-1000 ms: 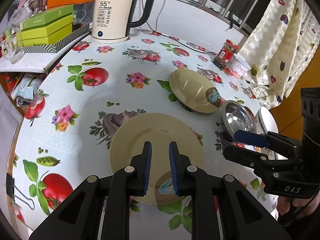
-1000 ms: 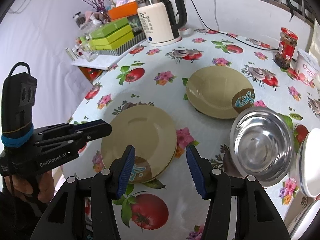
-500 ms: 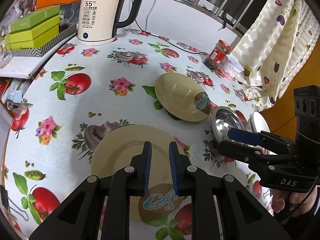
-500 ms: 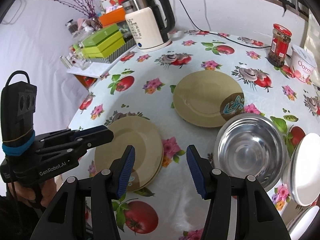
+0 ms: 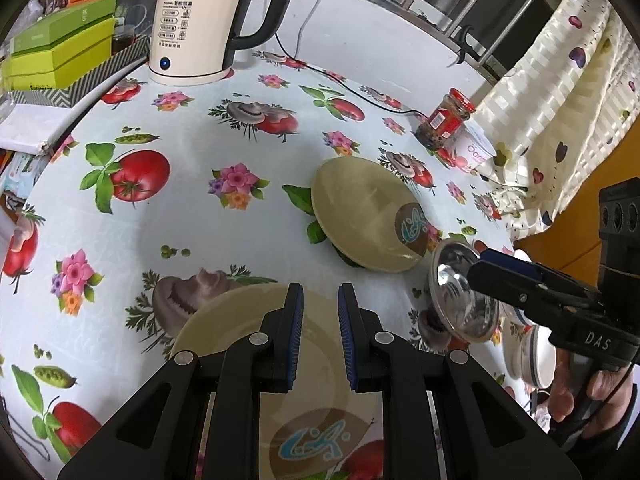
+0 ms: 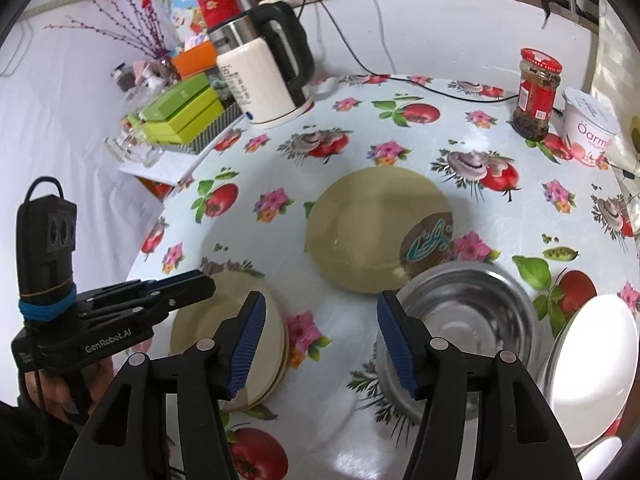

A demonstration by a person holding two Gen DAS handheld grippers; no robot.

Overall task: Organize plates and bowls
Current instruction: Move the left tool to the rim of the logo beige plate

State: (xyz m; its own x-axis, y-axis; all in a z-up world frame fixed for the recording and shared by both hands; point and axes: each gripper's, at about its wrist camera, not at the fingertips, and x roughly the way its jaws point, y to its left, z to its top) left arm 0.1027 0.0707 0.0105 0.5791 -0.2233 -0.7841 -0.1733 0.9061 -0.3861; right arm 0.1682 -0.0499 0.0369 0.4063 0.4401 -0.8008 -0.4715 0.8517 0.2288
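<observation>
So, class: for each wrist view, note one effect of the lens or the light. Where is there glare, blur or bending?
Left wrist view: the window rail bows with fisheye distortion, and the steel bowl throws a bright glint. Right wrist view: the steel bowl looks smeared with motion blur, the white plate is nearly washed out, and the corners fall to black.

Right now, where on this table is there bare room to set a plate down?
The widest free patch lies between the kettle, the far tan plate and the near tan plates. Another runs behind the far plate toward the jar. The near right is crowded: steel bowl and white dish.
</observation>
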